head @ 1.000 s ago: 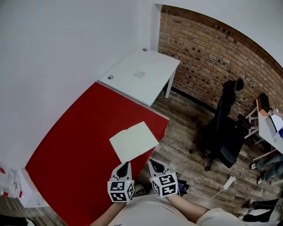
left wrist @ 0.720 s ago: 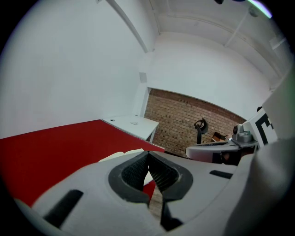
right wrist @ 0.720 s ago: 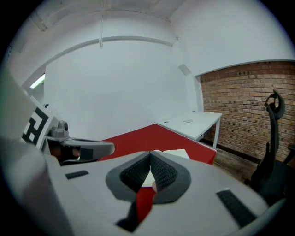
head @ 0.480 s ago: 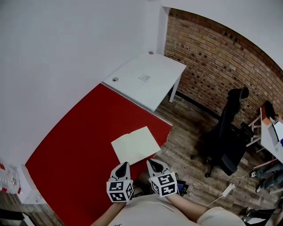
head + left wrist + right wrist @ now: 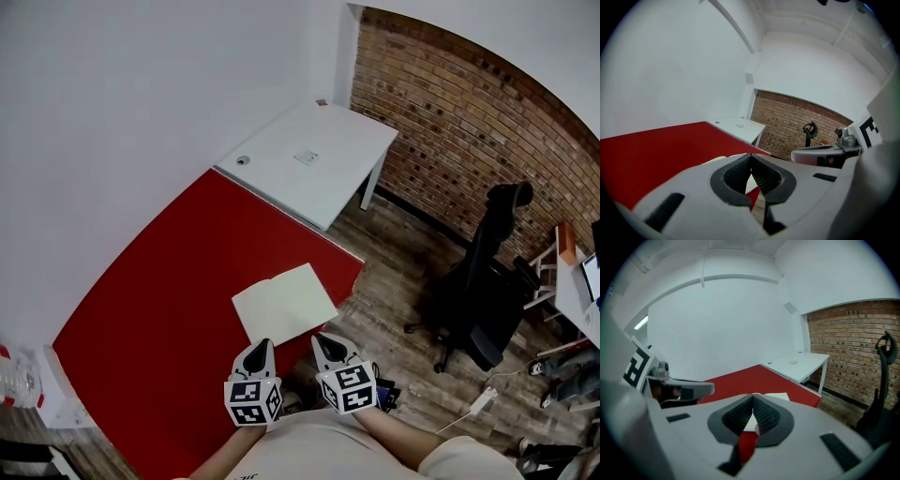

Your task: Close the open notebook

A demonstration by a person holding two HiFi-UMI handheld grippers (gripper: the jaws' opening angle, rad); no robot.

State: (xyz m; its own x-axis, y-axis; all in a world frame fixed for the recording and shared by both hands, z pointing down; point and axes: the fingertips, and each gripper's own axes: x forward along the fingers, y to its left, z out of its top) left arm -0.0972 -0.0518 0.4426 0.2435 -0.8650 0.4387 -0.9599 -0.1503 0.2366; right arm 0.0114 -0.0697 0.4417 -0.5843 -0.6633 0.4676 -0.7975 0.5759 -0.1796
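An open notebook [image 5: 284, 303] with blank cream pages lies flat near the right edge of the red table [image 5: 159, 300]. My left gripper [image 5: 263, 345] hovers just short of the notebook's near corner, jaws shut and empty. My right gripper [image 5: 320, 338] is beside it, off the table's right edge and near the notebook's near right side, also shut with nothing held. In the left gripper view its tips [image 5: 750, 157] meet, with cream pages [image 5: 715, 161] just beyond. In the right gripper view the tips [image 5: 753, 397] meet and the notebook [image 5: 777, 396] lies ahead.
A white desk [image 5: 309, 159] adjoins the red table's far end. A black office chair [image 5: 483, 291] stands on the wooden floor to the right, before a brick wall [image 5: 469, 112]. A white wall runs along the table's left side.
Both grippers stay shut and side by side near the notebook's near edge, having drifted only slightly. The head view has shifted a little; the notebook lies as before.
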